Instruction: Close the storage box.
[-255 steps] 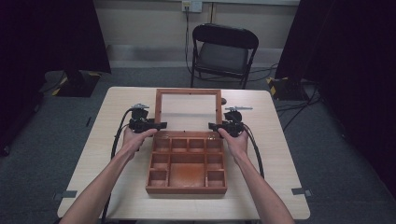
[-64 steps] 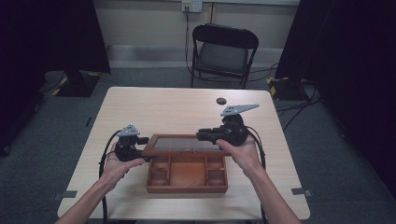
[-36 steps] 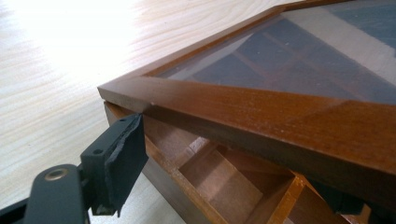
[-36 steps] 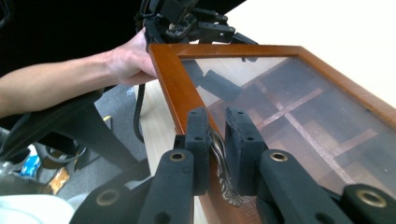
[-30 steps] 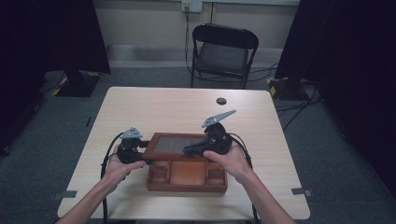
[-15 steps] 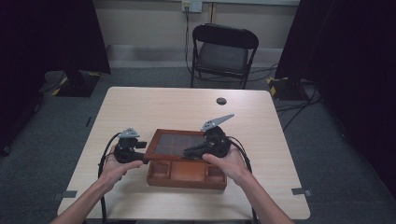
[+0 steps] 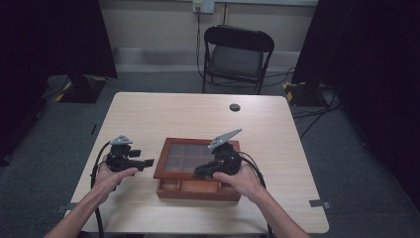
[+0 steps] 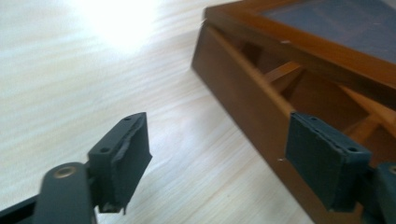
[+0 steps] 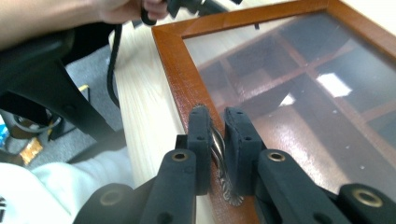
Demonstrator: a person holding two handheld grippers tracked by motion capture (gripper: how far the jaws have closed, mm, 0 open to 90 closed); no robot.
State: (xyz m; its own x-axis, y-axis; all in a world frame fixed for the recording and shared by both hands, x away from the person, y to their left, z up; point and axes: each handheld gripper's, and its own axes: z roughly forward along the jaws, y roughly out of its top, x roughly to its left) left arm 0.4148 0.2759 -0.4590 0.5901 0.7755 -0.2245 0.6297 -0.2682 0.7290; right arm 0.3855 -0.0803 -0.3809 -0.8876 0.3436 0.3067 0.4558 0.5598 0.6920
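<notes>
A brown wooden box [image 7: 198, 191] with inner compartments stands on the table's near half. Its glass-paned lid [image 7: 182, 159] hangs low over it, with the front edge still a little raised. My right gripper [image 7: 199, 173] is shut on the small metal clasp [image 9: 218, 145] at the lid's [image 9: 299, 84] front rim; the same gripper [image 9: 217, 116] pinches it between both pads. My left gripper [image 7: 147, 162] sits left of the box, apart from it. Its jaws have just been closing but stand open [image 8: 217, 140] over bare table, beside the box's side wall [image 8: 243, 102].
A small black round thing [image 7: 235, 107] lies on the far part of the light wooden table [image 7: 188, 119]. A black folding chair [image 7: 237, 54] stands behind the table. Cables trail on the grey floor at right.
The lid has come down further with my right gripper on its clasp. My left gripper has drawn away leftward from the box.
</notes>
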